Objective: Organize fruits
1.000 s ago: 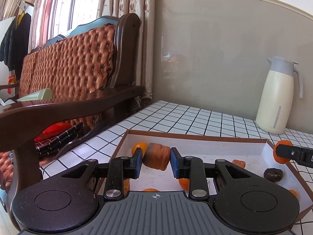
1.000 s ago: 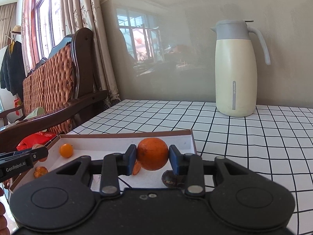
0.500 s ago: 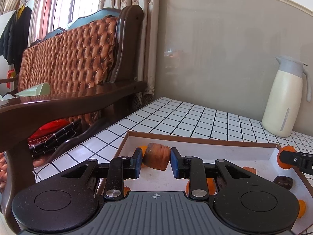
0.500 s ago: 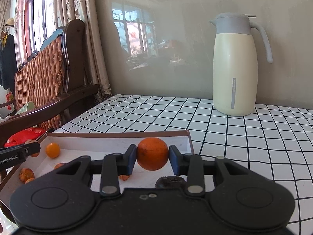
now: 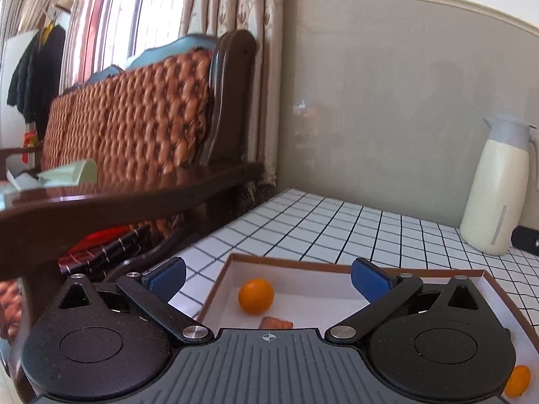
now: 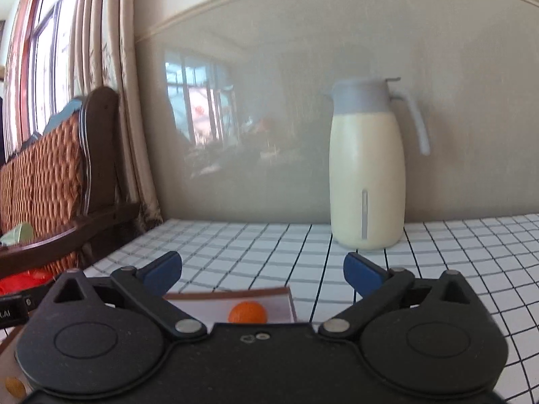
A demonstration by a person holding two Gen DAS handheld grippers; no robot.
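Tongs on both sides have just swung wide apart, left tongs (image 5: 267, 277) and right tongs (image 6: 261, 271), with nothing between them. Below each, an orange (image 5: 256, 295) and another orange (image 6: 247, 312) lie in the box (image 5: 303, 264).

Little could be read; in the right wrist view, a black bar (image 6: 13, 307) at the far left of the right gripper (image 6: 262, 273) carried pale letters, of which only "AI" showed, the rest being cut off by the frame edge; in the left wrist view nothing carried legible writing; a small crosshair mark (image 5: 268, 337) stood on the gripper body.
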